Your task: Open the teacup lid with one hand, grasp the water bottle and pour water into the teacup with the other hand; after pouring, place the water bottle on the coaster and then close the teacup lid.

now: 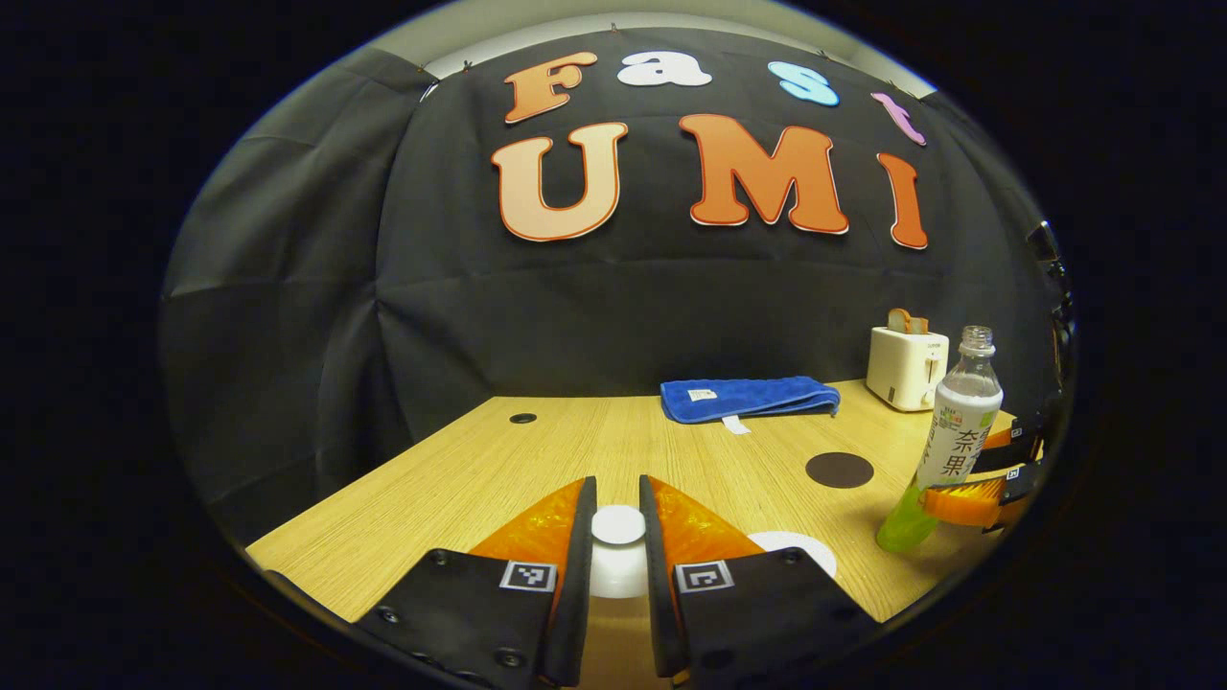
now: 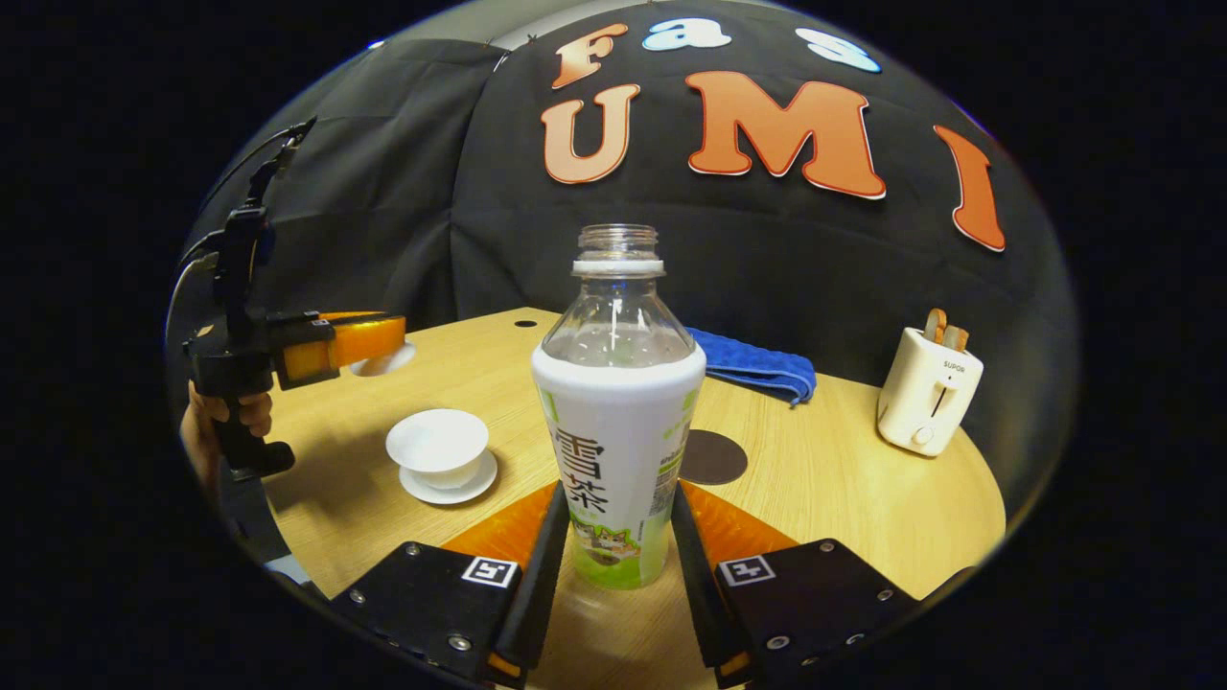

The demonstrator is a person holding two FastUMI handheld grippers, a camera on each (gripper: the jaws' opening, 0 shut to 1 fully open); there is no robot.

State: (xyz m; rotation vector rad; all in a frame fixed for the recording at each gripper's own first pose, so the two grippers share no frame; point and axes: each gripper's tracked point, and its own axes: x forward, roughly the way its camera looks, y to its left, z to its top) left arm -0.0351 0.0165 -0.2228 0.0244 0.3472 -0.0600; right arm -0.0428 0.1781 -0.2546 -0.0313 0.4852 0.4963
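In the left gripper view, left gripper (image 1: 618,537) clamping the white teacup lid (image 1: 618,551) between both fingers, holding it above the wooden table (image 1: 479,470); part of a white rim, probably the teacup's saucer (image 1: 800,548), peeking out just right of the fingers. Farther right, water bottle (image 1: 954,436) tilting, uncapped, pinched low by the right gripper (image 1: 968,503); dark round coaster (image 1: 839,470) lying bare between; blue towel (image 1: 748,398) and toaster (image 1: 906,367) sitting at the back. In the right gripper view, both fingers pressing on the bottle's labelled lower body, bottle standing upright in frame; open teacup (image 2: 438,446) resting on its saucer at left, well below the lifted lid; coaster just behind the bottle.
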